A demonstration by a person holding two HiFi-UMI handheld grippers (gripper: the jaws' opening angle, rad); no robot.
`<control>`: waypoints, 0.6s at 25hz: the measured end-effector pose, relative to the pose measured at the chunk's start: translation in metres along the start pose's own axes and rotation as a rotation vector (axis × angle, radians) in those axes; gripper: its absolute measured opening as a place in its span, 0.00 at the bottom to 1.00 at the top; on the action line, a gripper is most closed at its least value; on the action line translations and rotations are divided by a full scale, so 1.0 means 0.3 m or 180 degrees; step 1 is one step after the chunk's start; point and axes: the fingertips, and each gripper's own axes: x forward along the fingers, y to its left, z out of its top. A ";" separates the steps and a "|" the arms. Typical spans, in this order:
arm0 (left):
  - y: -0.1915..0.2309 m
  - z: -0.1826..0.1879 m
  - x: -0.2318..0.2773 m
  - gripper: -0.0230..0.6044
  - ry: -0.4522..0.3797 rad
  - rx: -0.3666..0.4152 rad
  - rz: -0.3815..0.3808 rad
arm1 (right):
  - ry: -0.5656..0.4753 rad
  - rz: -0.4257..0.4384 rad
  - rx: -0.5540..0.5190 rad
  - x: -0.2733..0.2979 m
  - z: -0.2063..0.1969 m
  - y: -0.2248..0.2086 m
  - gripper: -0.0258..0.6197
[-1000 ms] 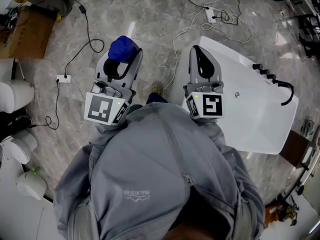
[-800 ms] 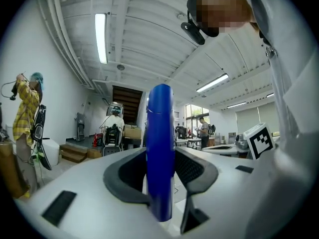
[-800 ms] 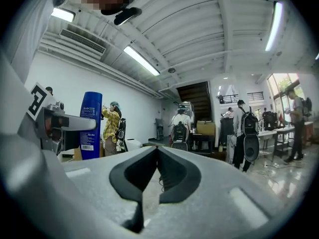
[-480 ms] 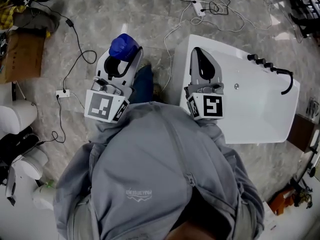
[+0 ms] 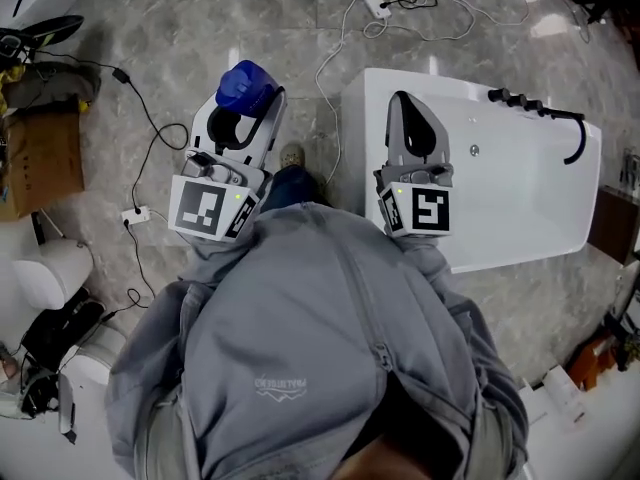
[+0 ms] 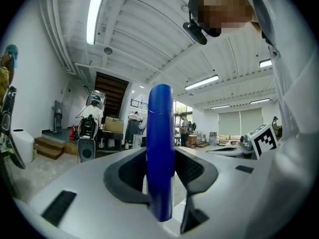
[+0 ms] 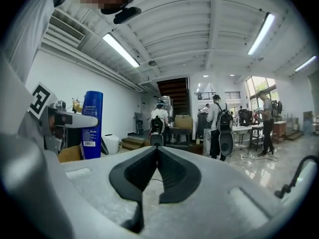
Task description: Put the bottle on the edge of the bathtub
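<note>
One step looks done and one is left, by my judgement: the bottle (image 5: pixel 245 86) is picked up, but it is not yet on the bathtub (image 5: pixel 520 238).

Head view: the left gripper (image 5: pixel 240 118) holds the blue bottle above the marble floor (image 5: pixel 300 28). It is near the tub's left edge and not over it. The right gripper (image 5: pixel 412 128) shows over the tub's left end. The bottle has yet to be carried across to the rim, set down upright and let go.

Left gripper view: this shows what the head view cannot. The jaws press on both sides of the bottle's body, which stands upright between them.

Right gripper view: the jaws are closed tip to tip with nothing between them. Off to the left it catches the bottle's printed label, which neither other view gives.
</note>
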 end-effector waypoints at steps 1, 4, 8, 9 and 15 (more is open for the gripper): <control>0.004 0.002 0.017 0.28 0.0005 0.0007 -0.0057 | 0.0007 -0.0054 0.0013 0.006 -0.002 -0.007 0.04; 0.017 0.006 0.063 0.29 0.0022 0.0031 -0.0242 | -0.0005 -0.0192 0.0034 0.033 0.002 -0.010 0.04; 0.025 0.008 0.113 0.29 0.0042 0.0079 -0.0524 | -0.0075 -0.0355 0.0012 0.064 0.025 0.004 0.04; 0.022 0.006 0.126 0.28 0.0044 0.0113 -0.0599 | -0.0090 -0.0395 0.0015 0.067 0.026 0.006 0.04; 0.003 -0.073 0.209 0.29 0.0164 0.0176 -0.0975 | 0.0038 -0.0626 0.0081 0.061 -0.033 0.000 0.04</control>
